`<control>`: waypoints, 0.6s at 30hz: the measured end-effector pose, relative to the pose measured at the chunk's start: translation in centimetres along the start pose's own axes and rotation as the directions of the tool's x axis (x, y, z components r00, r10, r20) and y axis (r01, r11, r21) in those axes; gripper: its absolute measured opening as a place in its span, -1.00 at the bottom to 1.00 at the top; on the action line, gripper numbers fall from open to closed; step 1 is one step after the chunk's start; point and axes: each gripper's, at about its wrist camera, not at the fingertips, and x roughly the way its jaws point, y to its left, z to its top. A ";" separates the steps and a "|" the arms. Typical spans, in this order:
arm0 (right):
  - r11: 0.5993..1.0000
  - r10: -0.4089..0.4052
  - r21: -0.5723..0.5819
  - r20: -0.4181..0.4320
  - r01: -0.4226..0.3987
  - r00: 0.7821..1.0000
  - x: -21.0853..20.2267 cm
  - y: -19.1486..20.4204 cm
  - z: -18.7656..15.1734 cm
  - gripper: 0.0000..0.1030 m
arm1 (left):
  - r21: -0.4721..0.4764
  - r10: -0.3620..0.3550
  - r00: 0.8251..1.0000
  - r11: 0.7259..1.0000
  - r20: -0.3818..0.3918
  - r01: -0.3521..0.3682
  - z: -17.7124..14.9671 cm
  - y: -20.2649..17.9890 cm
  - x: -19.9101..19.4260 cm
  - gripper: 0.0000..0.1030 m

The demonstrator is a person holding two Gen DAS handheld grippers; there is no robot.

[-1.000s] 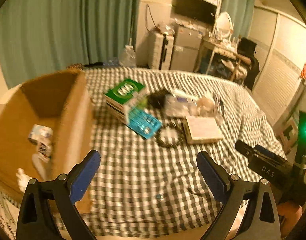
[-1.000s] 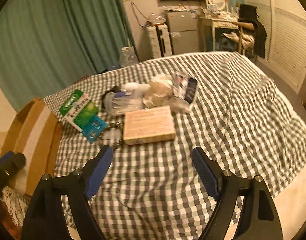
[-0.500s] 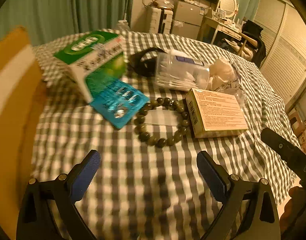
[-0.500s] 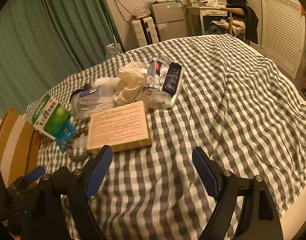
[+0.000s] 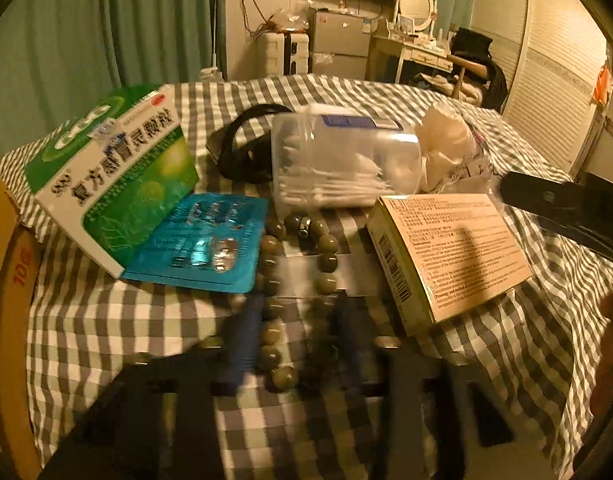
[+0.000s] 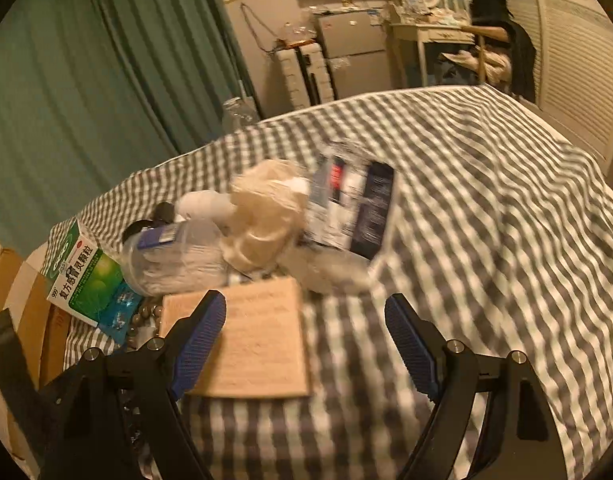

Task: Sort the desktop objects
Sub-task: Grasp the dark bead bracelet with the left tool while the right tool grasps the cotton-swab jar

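Observation:
A bead bracelet (image 5: 282, 300) lies on the checked cloth between a blue blister pack (image 5: 202, 246) and a tan flat box (image 5: 450, 252). My left gripper (image 5: 294, 332) is blurred; its fingers straddle the near beads with a narrow gap, and I cannot tell whether they grip. A green medicine box (image 5: 110, 172), a clear tub of cotton swabs (image 5: 338, 164) and a black strap (image 5: 246, 152) lie behind. My right gripper (image 6: 306, 336) is open and empty above the tan box (image 6: 254, 344), short of a crumpled beige bag (image 6: 266, 216) and foil packets (image 6: 350, 208).
A cardboard box (image 5: 6, 320) stands at the left edge of the cloth. The checked cloth (image 6: 486, 220) stretches to the right. Green curtains, a suitcase and a dressing table stand beyond the far edge.
My left gripper has moved forward and down onto the bracelet and its fingers have narrowed. My right gripper has moved closer to the tan box and stayed open.

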 end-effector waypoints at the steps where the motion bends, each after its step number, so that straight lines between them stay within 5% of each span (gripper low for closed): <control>1: 1.000 0.018 -0.012 -0.006 -0.018 1.000 0.4 0.7 0.1 0.59 | -0.019 -0.012 1.000 1.000 0.004 0.012 -0.1 0.5 -0.2 -0.54; 6: 0.993 0.070 -0.097 -0.021 -0.072 0.997 1.5 4.5 0.4 0.61 | -0.110 -0.039 0.998 0.993 0.053 0.044 -0.2 2.8 -2.2 -0.77; 10: 0.980 0.102 -0.170 -0.032 -0.106 0.994 2.4 8.3 0.4 0.90 | -0.185 -0.030 0.995 0.982 0.099 0.048 -0.4 5.0 -3.9 -0.78; 18: 0.977 0.004 -0.213 -0.013 -0.006 1.000 5.8 12.2 1.0 0.99 | -0.221 -0.018 0.997 0.975 0.070 0.033 -1.2 6.7 -3.6 -0.78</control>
